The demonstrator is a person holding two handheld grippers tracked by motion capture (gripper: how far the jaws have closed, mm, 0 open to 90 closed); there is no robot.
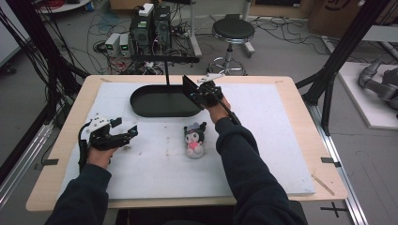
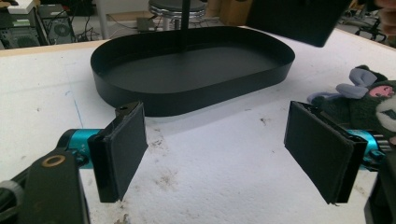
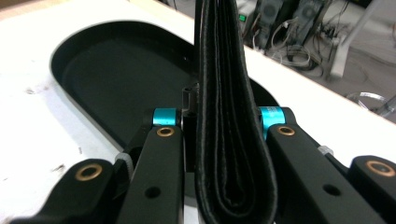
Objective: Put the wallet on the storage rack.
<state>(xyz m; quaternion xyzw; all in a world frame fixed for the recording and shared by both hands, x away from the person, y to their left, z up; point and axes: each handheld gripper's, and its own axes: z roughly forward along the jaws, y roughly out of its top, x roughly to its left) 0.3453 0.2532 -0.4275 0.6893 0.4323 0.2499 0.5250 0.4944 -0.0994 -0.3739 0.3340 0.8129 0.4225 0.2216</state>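
No legible text, labels, brands or numbers in any view. Cardboard box point(image 1: 328, 11), upper right of the high view, carries a dark printed mark, too cropped to read.

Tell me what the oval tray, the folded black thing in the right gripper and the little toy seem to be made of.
Oval tray: thin, matte black, probably sheet metal or hard plastic; the straight, even wall suggests it.
Folded black thing: layered, with stitched edges, likely leather or imitation leather, a wallet perhaps.
Little toy: soft plush fabric, fuzzy black, grey and pink.
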